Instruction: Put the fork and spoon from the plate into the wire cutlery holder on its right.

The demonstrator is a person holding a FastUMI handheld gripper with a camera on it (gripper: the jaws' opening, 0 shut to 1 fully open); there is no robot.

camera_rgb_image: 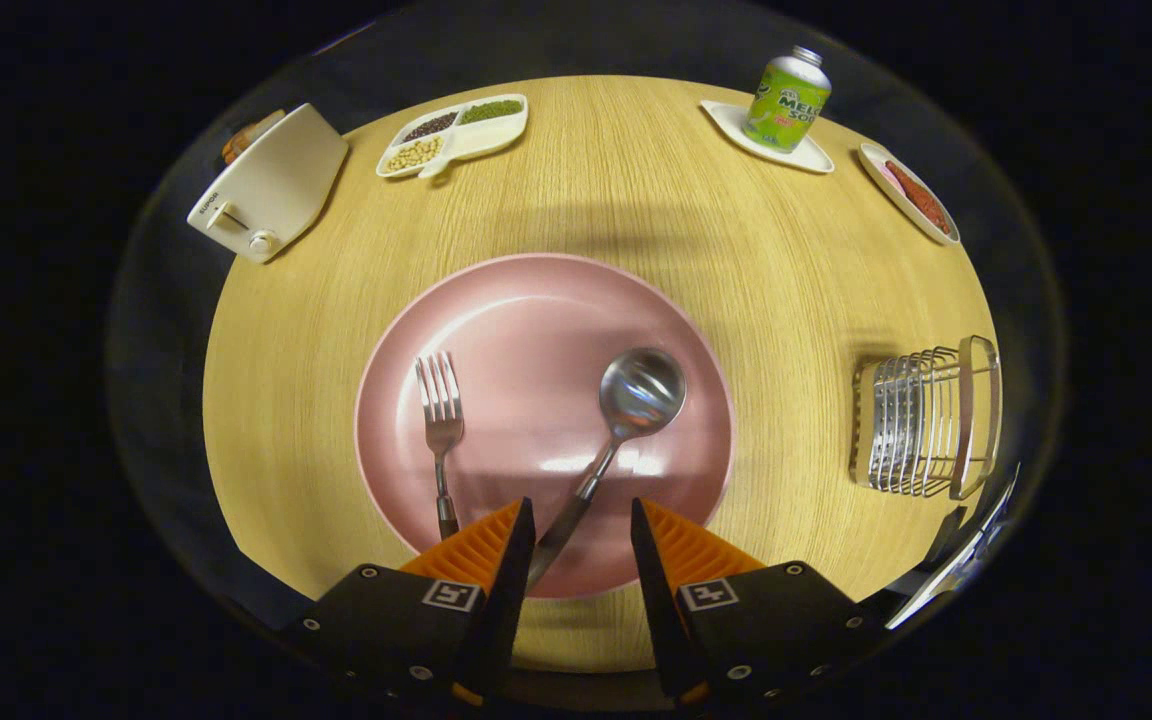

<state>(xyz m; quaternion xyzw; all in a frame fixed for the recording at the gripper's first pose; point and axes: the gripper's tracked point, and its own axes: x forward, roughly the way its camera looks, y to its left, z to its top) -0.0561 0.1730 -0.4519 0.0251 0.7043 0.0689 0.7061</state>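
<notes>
On the round pink plate (536,330), the steel fork (441,420) lies left, the steel spoon (626,410) right, its handle reaching between your gripper (581,535)'s spread fingers. First pickup: descend, pinch that handle, then carry right to the wire cutlery holder (921,420).

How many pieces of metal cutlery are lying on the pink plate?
2. The silver metal fork lies on the round pink plate, ahead of one finger. The silver metal spoon lies beside it, its handle reaching between the open gripper fingers.
</notes>
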